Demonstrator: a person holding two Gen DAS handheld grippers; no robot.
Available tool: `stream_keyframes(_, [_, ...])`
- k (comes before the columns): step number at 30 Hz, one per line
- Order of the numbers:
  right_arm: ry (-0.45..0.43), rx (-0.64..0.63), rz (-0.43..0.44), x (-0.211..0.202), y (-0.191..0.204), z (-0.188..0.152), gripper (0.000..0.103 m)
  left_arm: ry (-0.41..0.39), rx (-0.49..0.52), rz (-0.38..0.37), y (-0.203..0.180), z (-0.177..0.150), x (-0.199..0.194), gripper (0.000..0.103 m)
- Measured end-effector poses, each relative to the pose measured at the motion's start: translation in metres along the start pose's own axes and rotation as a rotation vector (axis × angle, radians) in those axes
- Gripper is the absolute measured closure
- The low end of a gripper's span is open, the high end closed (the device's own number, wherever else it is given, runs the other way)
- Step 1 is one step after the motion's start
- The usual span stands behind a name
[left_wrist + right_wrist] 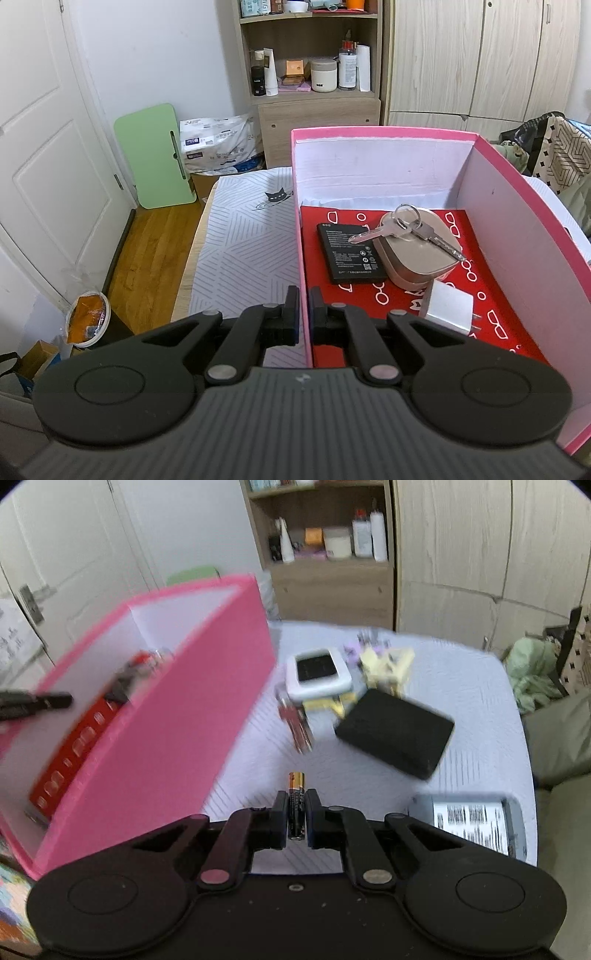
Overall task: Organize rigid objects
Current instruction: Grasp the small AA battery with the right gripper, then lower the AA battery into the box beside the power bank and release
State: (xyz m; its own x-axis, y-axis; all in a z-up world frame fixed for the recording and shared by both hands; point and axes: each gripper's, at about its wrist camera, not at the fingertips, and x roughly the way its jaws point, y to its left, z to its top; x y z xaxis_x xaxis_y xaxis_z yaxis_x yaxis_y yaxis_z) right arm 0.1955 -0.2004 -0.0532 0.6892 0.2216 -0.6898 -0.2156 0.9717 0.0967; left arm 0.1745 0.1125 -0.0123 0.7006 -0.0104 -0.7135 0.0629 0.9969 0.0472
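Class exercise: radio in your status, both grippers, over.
Left gripper clamped on pink box wall. Right gripper shut on battery. Path to box clear.

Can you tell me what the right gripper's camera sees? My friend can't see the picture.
The right gripper pinches a small battery over a pale patterned table, beside a pink box. Farther off lies a black block.

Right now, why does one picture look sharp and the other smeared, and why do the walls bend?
Left wrist view: sharp, so the keys and flat phone battery in the pink box read clearly. Right wrist view: motion blur smears the box and the black case, while the AA battery in the right gripper stays crisp. Both views: fisheye lenses bow straight edges, and lighting is soft, without harsh glare.
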Motion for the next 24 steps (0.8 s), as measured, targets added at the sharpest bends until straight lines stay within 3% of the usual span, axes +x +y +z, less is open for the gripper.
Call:
stream_keyframes(5, [-0.119, -0.009, 0.120, -0.026, 0.023, 0.041, 0.091, 0.001, 0.001, -0.006, 0.001, 0.000, 0.000, 0.098])
stream_keyframes(8, [-0.127, -0.045, 0.228, -0.032, 0.050, 0.064, 0.091, -0.002, 0.007, -0.009, 0.001, -0.001, -0.001, 0.098])
stream_keyframes(11, [-0.132, -0.139, 0.253, -0.022, 0.085, 0.086, 0.091, -0.002, 0.009, -0.007, 0.000, -0.001, -0.001, 0.098])
stream_keyframes(15, [0.027, -0.165, 0.317, 0.024, 0.114, 0.106, 0.091, -0.002, 0.003, -0.011, 0.002, -0.002, -0.001, 0.098])
stream_keyframes(19, [0.216, -0.107, 0.364, 0.076, 0.130, 0.113, 0.091, -0.005, -0.010, -0.017, 0.004, -0.002, -0.002, 0.098])
stream_keyframes(24, [0.303, -0.116, 0.371, 0.104, 0.145, 0.100, 0.092, -0.005, -0.011, -0.018, 0.004, -0.001, -0.002, 0.098])
